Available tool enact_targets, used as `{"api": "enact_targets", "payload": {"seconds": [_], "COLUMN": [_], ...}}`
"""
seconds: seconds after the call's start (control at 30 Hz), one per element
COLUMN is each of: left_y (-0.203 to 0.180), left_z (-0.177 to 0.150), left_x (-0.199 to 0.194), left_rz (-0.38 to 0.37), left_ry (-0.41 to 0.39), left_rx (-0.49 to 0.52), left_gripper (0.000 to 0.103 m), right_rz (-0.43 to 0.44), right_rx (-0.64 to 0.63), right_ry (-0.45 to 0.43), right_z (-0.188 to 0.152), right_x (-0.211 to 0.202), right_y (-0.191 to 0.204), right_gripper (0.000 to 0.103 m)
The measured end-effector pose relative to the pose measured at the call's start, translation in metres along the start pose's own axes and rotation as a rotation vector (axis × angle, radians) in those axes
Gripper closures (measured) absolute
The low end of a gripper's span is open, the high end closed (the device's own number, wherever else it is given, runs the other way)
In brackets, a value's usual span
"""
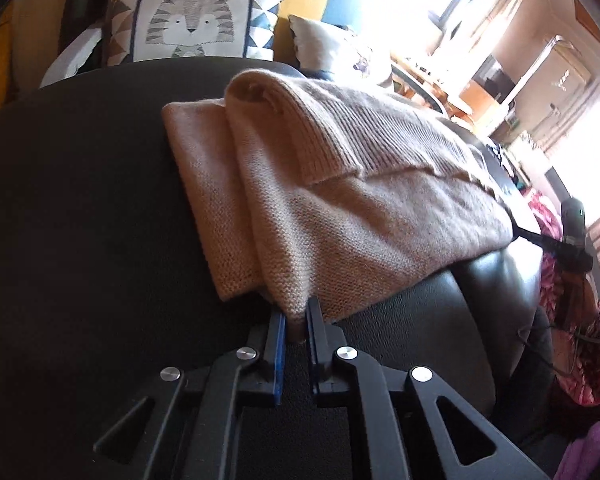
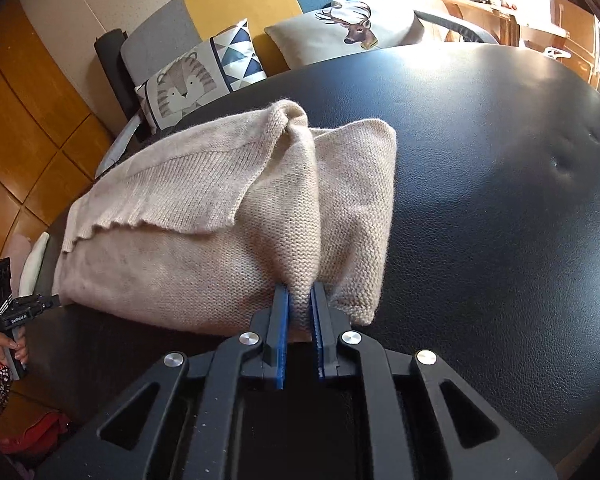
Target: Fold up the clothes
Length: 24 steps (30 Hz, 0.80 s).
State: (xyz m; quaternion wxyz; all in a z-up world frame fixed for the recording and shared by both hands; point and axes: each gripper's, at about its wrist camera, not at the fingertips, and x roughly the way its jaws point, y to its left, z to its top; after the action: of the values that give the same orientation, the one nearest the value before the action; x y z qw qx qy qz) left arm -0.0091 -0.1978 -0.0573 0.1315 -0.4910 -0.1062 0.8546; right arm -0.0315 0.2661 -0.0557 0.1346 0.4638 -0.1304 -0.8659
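1. Sweater (image 1: 340,184), beige knit, lies folded in layers on the black leather seat (image 1: 80,208).
2. Left gripper (image 1: 297,316) and right gripper (image 2: 300,300) each pinch its near edge.
3. Judged advice: lift both corners evenly, keeping layers aligned.

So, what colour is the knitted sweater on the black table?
The sweater is plain pale beige, slightly pinkish, with no pattern. The right wrist view shows it best.
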Motion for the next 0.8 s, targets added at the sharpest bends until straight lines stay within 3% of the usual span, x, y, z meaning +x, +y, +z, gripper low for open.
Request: {"api": "enact_targets", "payload": {"seconds": [0.13, 0.27, 0.43, 0.57, 0.63, 0.7, 0.8], "left_y": [-0.002, -0.003, -0.012, -0.019, -0.022, -0.026, -0.04], "left_z": [-0.018, -0.035, -0.039, -0.04, -0.041, -0.042, -0.031], "left_x": [-0.017, -0.034, -0.066, -0.093, -0.106, -0.119, -0.121], "left_rz": [0.038, 0.076, 0.051, 0.027, 0.015, 0.003, 0.016], "left_ry": [0.038, 0.077, -0.043, -0.147, -0.2, -0.252, -0.31], "left_rx": [0.047, 0.094, 0.1, 0.102, 0.102, 0.103, 0.106], "left_gripper": [0.095, 0.095, 0.093, 0.093, 0.093, 0.093, 0.093], "right_rz": [0.071, 0.06, 0.043, 0.012, 0.032, 0.114, 0.168], "right_rx": [0.0, -0.04, -0.01, 0.024, 0.034, 0.027, -0.008], "right_ry": [0.0, 0.011, -0.032, -0.171, -0.242, -0.235, -0.173], "right_z": [-0.009, -0.02, -0.022, -0.017, -0.012, -0.004, 0.003], "right_x": [-0.01, -0.012, -0.015, -0.043, -0.054, -0.048, -0.026], "right_y": [0.002, 0.003, 0.0, 0.003, 0.011, 0.025, 0.051], "right_gripper": [0.093, 0.095, 0.09, 0.086, 0.076, 0.065, 0.064]}}
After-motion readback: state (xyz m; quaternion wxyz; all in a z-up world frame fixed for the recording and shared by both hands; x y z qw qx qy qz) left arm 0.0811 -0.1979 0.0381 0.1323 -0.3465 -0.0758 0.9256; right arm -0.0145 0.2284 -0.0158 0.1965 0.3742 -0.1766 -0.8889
